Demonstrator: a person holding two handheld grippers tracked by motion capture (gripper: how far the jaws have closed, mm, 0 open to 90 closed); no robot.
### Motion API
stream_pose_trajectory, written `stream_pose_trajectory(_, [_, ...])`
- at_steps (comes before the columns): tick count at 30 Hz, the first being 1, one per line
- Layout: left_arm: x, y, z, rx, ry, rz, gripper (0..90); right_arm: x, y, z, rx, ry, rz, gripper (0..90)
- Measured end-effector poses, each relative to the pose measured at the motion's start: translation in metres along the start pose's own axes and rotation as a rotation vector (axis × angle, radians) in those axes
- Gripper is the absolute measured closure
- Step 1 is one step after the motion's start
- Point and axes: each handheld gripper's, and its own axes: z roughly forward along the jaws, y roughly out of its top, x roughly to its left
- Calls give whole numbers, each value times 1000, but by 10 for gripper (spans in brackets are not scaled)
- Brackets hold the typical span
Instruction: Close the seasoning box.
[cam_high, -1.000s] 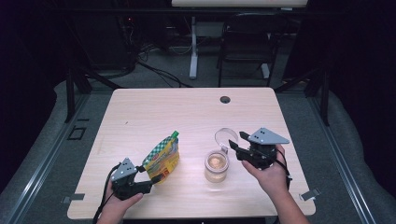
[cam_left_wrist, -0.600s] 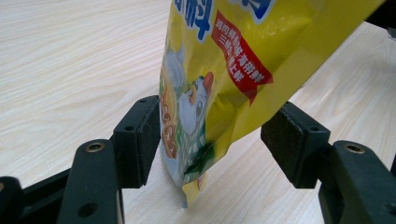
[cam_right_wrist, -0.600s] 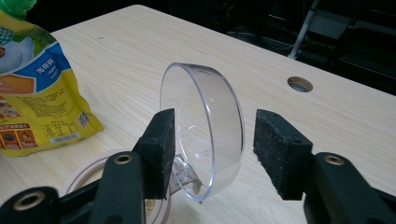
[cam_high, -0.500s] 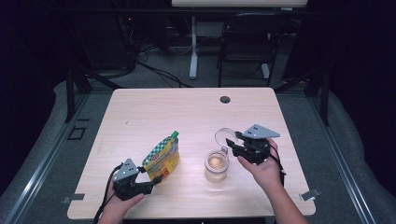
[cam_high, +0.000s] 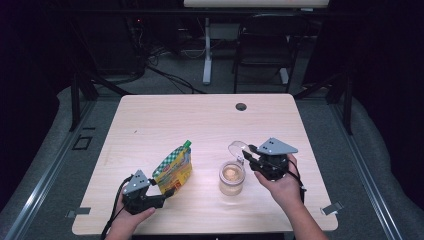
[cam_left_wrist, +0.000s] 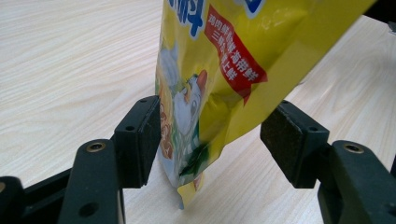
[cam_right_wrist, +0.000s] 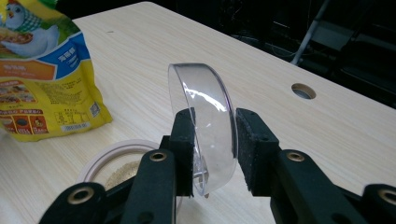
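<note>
Right gripper fingers have just been closing on the clear lid — narrow gap now, lid on edge between the pads, the left pad against it and the right one at its rim or a hair off. Risk: a smooth, curved rim gripped edge-on could pivot or squirt out and drop onto the open jar just below, or roll off along the bench toward its right edge. Squeezing too hard could flex the thin plastic.

Left gripper fingers stand fairly wide around the bottom corner of the yellow pouch; the left pad touches the film, the right pad is apart from it — so not a firm clamp. Risk: the pouch leans or slumps and tips toward the jar, since only one pad steadies it.

Pouch stands near the front edge of the bench, left of centre; the jar with pale powder sits just right of it, the lid held just behind the jar.
</note>
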Motion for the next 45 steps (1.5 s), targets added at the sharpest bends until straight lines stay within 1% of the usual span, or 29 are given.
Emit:
stream_pose_trajectory(2, [0, 0, 0, 0, 0, -2, 386, 5, 0, -1, -1, -18, -30, 682])
stream_pose_trajectory(5, [0, 0, 0, 1, 3, 2, 387, 15, -2, -3, -9, -44, -88, 673])
stream_pose_trajectory(8, [-1, 0, 0, -1, 2, -2, 387, 23, -5, -4, -16, -59, -126, 659])
stream_pose_trajectory(13, [-1, 0, 0, -1, 3, -1, 387, 30, -6, -7, -30, -48, -135, 620])
stream_pose_trajectory(14, [-1, 0, 0, 0, 9, 0, 387, 31, -6, -7, -28, -44, -139, 615])
stream_pose_trajectory(18, [-1, 0, 0, 2, 10, 0, 389, 37, -6, -8, -26, -43, -156, 596])
stream_pose_trajectory(20, [-1, 0, 0, 3, 12, -2, 389, 39, -8, -7, -27, -38, -156, 572])
stream_pose_trajectory(26, [-2, 0, 0, 6, 12, -1, 389, 44, -15, -4, -11, -9, -151, 502])
stream_pose_trajectory(31, [-2, 0, 0, 4, 14, -3, 389, 49, -25, -2, -4, -3, -158, 455])
stream_pose_trajectory(32, [-3, 0, 0, 3, 11, -7, 389, 50, -27, -2, -1, -7, -166, 445])
stream_pose_trajectory(34, [-4, 0, -1, 1, 14, 2, 389, 54, -30, -3, 5, -19, -193, 433])
stream_pose_trajectory(35, [-4, -1, -2, -1, 13, -3, 389, 57, -32, -4, 7, -26, -210, 428])
stream_pose_trajectory(37, [-4, -1, -3, 2, 16, 0, 389, 60, -34, -6, 15, -29, -229, 420])
stream_pose_trajectory(40, [-3, -1, -5, -1, 25, -1, 389, 64, -36, -10, 8, -18, -225, 423])
stream_pose_trajectory(41, [-3, -1, -6, -3, 26, -8, 389, 65, -37, -11, 6, -21, -229, 423])
stream_pose_trajectory(43, [-3, -2, -9, -8, 32, -14, 388, 66, -38, -13, 1, -10, -219, 423])
stream_pose_trajectory(44, [-3, -3, -10, 1, 34, -12, 388, 67, -39, -14, 1, -6, -213, 422])
stream_pose_trajectory(45, [-4, -4, -12, -1, 35, -14, 387, 67, -40, -15, -1, -3, -206, 422])
